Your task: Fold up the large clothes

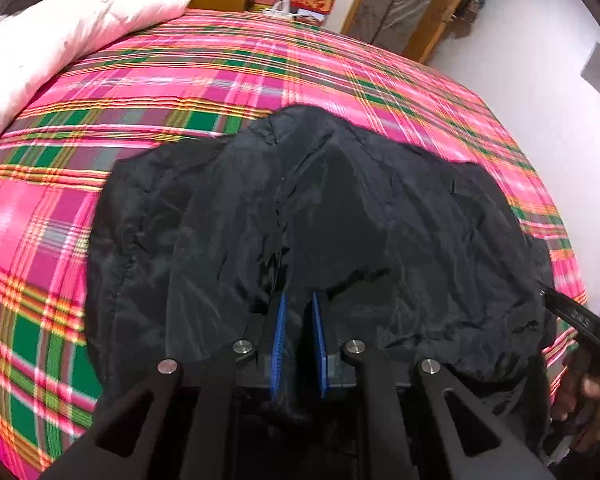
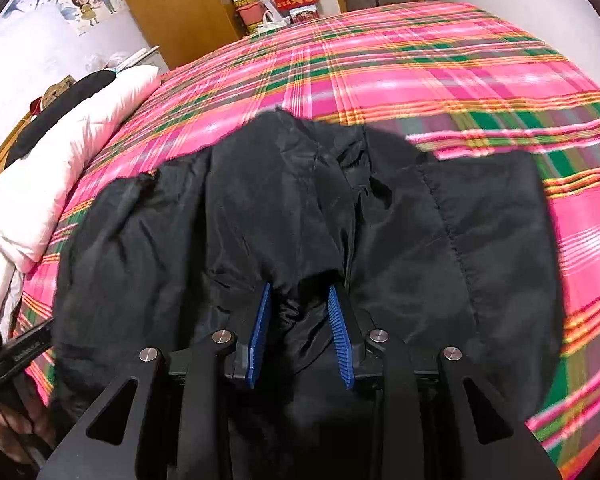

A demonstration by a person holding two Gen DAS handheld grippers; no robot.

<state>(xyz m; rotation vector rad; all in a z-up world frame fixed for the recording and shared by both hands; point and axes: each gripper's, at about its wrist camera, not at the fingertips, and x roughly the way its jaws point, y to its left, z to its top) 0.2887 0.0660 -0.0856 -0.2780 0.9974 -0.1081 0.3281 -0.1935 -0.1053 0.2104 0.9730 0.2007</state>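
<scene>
Black jacket (image 1: 300, 216) lies spread on the pink plaid bedspread (image 1: 180, 80), its near hem bunched up at the camera, seen from the left wrist; the left gripper (image 1: 299, 300) has its blue pads narrowly apart with dark cloth lying between them, though whether they pinch it I cannot tell. A white duvet (image 1: 60, 36) sits far left. From the right wrist, the jacket (image 2: 284, 208) fills the near middle, and the right gripper (image 2: 298, 292) stands wider, with a fold of fabric between its pads. By my reading, the near hem is being taken up; next both must close firmly and carry it toward the far edge.
</scene>
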